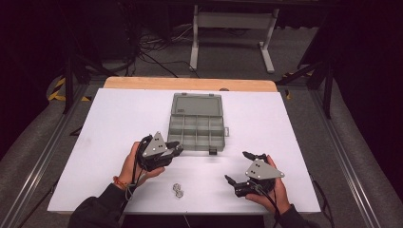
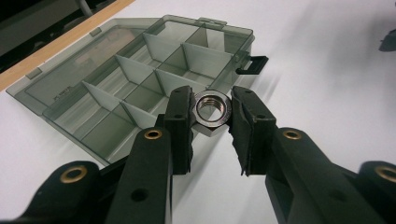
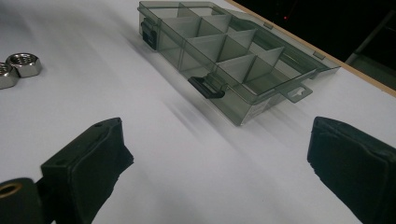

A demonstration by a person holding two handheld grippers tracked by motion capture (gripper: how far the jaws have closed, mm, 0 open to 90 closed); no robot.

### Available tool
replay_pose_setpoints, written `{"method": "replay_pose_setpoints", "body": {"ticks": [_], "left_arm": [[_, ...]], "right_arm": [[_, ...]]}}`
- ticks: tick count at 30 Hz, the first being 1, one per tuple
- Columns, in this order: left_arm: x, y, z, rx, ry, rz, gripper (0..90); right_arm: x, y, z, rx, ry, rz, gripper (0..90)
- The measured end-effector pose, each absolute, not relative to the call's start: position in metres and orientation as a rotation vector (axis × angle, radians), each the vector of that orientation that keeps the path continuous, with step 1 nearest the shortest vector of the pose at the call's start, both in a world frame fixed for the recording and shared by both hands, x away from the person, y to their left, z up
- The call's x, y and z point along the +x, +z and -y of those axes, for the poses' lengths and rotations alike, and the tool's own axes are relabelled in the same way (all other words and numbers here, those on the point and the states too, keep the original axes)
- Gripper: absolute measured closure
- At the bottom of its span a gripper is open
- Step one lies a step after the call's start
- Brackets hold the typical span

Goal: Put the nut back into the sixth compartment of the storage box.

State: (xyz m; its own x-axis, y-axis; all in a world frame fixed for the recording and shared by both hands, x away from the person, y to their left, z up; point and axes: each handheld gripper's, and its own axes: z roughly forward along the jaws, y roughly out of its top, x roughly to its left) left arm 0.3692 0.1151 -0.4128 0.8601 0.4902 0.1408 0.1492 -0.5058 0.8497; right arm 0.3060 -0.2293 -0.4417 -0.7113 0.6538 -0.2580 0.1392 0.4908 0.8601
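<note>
A steel hex nut is pinched between the pads of my left gripper, which is shut on it just short of the near edge of the grey organizer box. From above, the left gripper sits at the front left corner of the open box. Two more hex nuts lie on the white table near its front edge, also seen as nuts at the left of the right gripper view. My right gripper rests at the front right, open, with nothing between its jaws.
The box's lid lies flat open behind the compartments. Its black latch sticks out toward the front. The white tabletop ends at a wooden strip at the back; a desk frame stands beyond.
</note>
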Motion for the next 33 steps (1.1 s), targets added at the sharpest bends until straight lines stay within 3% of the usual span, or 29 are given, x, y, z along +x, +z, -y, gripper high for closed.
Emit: {"method": "replay_pose_setpoints", "body": {"ticks": [33], "left_arm": [[0.428,-0.421,-0.085,2.127,0.444,-0.554,69.8]], "right_arm": [[0.307,-0.443,0.230,0.654,1.167,-2.174,5.1]]}}
